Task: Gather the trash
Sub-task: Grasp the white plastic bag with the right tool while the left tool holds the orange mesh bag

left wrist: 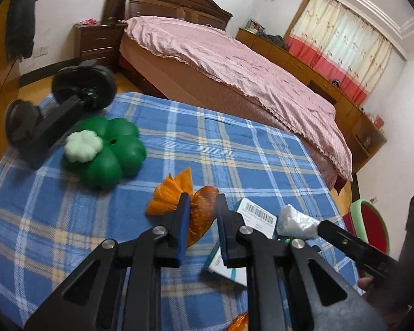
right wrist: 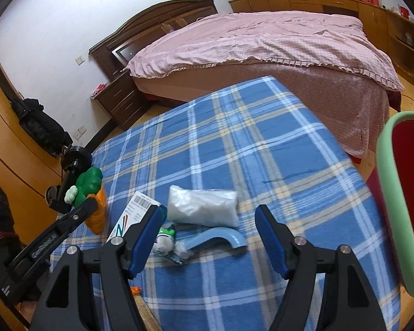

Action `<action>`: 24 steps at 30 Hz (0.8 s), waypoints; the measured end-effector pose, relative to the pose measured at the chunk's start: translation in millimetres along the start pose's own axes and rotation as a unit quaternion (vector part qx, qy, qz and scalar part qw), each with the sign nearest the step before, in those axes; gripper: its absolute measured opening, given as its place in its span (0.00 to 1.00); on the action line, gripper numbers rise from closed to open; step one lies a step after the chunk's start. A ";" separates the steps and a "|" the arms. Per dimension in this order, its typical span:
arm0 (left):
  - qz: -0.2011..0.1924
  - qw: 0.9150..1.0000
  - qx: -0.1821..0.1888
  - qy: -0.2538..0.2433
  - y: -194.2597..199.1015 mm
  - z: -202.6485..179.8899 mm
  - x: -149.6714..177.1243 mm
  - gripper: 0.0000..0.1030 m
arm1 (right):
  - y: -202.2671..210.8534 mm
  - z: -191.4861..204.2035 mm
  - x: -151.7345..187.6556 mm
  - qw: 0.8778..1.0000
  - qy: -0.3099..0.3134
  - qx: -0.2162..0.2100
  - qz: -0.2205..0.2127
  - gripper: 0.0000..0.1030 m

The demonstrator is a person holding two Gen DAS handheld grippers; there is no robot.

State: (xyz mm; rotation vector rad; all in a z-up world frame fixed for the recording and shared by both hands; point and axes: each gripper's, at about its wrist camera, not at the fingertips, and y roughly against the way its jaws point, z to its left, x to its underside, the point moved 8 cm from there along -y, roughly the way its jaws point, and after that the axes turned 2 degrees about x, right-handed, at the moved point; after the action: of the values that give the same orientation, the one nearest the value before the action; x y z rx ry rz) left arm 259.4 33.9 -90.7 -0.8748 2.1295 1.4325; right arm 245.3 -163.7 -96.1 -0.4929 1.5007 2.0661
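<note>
Left gripper (left wrist: pixel 202 201) is clamped on the orange wrapper (left wrist: pixel 200 215), which lies on the blue plaid cloth (left wrist: pixel 234 149) near its front edge; the pads are seen pressed into the crumpled foil from both sides. Step in hand is judged to be the pick of this first piece of trash; a lift clear of the cloth is called for next, then a carry to a bin, which is not seen in either view. Right gripper (right wrist: pixel 209 237) is held spread above the second cluster: a white plastic bag (right wrist: pixel 204 207), a light blue curved piece (right wrist: pixel 215 241) and a small green-and-white scrap (right wrist: pixel 165 238), nothing pinched. A barcoded carton (left wrist: pixel 258 215) lies just beside the wrapper, under the left gripper's right finger, and could be dragged along on lift. A green clover-shaped toy (left wrist: pixel 116 151) and a black clamp stand (left wrist: pixel 52 115) are set at the far left of the cloth, well apart from the grasp. A bed (left wrist: pixel 234 63) is behind the cloth.
</note>
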 end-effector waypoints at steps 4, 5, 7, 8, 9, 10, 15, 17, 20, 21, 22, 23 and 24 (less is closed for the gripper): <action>-0.007 1.000 -0.001 0.019 9.0 12.8 0.8 0.17 | -10.0 8.6 2.0 1.000 0.006 0.009 0.005 0.75; -0.008 1.000 -0.001 0.024 10.6 15.8 1.4 0.17 | -13.0 10.1 2.3 1.000 0.010 0.016 0.006 0.75; -0.009 0.999 0.000 0.031 13.5 20.4 2.4 0.17 | -19.4 11.8 2.6 0.999 0.020 0.037 0.007 0.75; -0.010 0.999 0.001 0.035 14.6 22.3 3.0 0.17 | -22.6 12.6 3.0 0.999 0.024 0.045 0.008 0.75; -0.011 0.999 0.001 0.037 15.7 24.0 3.5 0.17 | -26.3 13.1 3.3 0.998 0.027 0.050 0.010 0.75; -0.011 0.999 0.002 0.039 16.6 25.4 4.5 0.17 | -30.2 13.3 3.7 0.998 0.028 0.055 0.013 0.76; -0.012 0.999 0.008 0.045 17.5 27.2 8.0 0.17 | -41.1 13.1 4.3 0.996 0.039 0.073 0.013 0.76; -0.012 0.999 0.010 0.046 17.3 27.0 8.7 0.17 | -42.3 13.2 4.1 0.996 0.043 0.077 0.011 0.76; -0.011 0.999 0.011 0.049 17.4 26.5 9.5 0.17 | -42.1 12.0 3.6 0.995 0.050 0.085 0.006 0.71; -0.011 0.999 0.011 0.050 17.8 26.2 10.0 0.17 | -41.7 11.3 3.6 0.995 0.051 0.083 0.005 0.71; -0.011 0.999 0.010 0.050 18.9 26.3 10.7 0.17 | -41.4 11.4 3.7 0.995 0.051 0.082 0.005 0.70; -0.011 0.999 0.010 0.050 20.4 26.5 11.4 0.17 | -41.2 11.1 3.6 0.995 0.052 0.081 0.005 0.70; -0.012 0.999 0.010 0.051 22.3 26.5 12.4 0.17 | -40.5 10.1 3.6 0.996 0.050 0.078 0.006 0.69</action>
State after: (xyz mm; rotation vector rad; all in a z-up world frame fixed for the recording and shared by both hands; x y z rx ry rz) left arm 234.9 61.3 -94.2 -0.9811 2.1953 1.3797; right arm 267.4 -143.7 -125.5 -0.5332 1.7124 1.9385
